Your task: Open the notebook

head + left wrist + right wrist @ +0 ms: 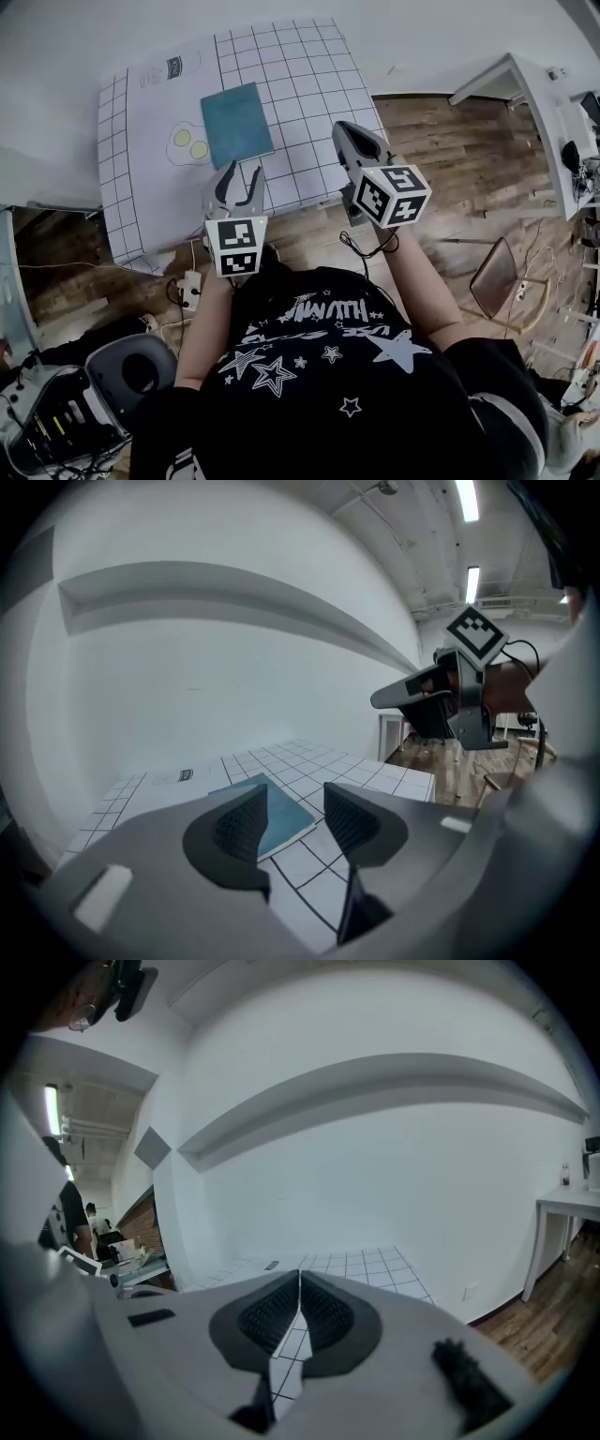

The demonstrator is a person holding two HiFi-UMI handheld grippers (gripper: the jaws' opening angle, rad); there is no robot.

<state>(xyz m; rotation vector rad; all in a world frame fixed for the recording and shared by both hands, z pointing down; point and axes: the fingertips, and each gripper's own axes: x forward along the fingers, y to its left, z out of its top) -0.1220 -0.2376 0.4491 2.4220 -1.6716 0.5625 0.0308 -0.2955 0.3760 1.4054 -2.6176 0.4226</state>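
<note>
On a white gridded mat [309, 84], a closed teal notebook [236, 124] lies flat, its long side running away from the person. The left gripper [237, 178], jaws apart with nothing between them, hovers just short of the book's near edge and is the nearer tool. The right gripper [349, 141], jaws together and empty, hangs off to the book's right, clear of it. The cover is not yet lifted.

Pretty plain room: white painted wall [84, 37] at the back, brown wooden plank floor [450, 159] underneath; a table covered in a white, black-gridded sheet [309, 94] sits mid-room; white desk [534, 94] off right, brown metal-framed chair [495, 278] near it; long ceiling tube lights [466, 499] are on.
</note>
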